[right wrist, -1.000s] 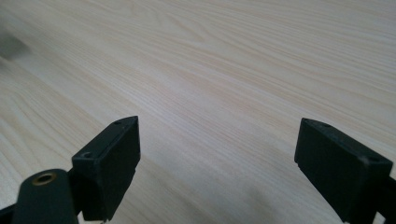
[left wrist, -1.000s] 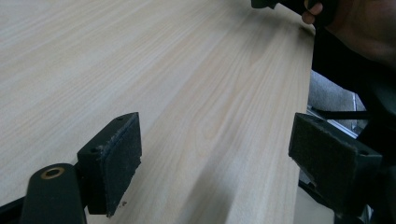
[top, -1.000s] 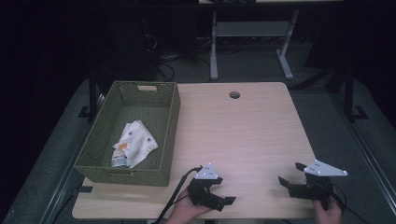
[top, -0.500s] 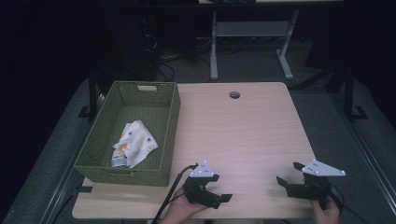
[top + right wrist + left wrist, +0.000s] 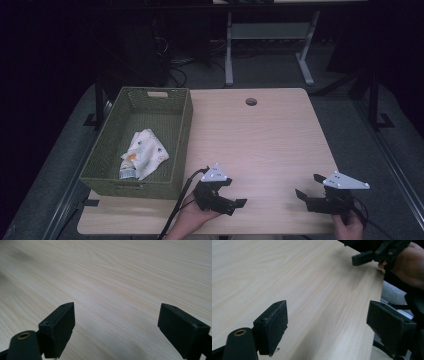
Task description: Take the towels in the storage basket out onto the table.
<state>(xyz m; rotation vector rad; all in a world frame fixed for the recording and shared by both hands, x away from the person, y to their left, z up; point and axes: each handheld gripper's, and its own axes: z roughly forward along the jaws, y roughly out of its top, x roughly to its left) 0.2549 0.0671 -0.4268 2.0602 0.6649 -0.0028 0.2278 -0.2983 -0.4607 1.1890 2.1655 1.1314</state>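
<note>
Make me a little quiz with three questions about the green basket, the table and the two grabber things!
1. True or false: the left gripper holds the patterned cloth.
2. Where does the cloth lie? A) on the bare table B) inside the green basket C) on the floor
3. Fill in: in the right gripper view, the right gripper has its jaws wide ____ above the wood.

Key
1. False. In the left gripper view its jaws stand apart with nothing between them.
2. B. The cloth lies at the near end of the basket, with a small tube-like item beside it.
3. Open.
</note>
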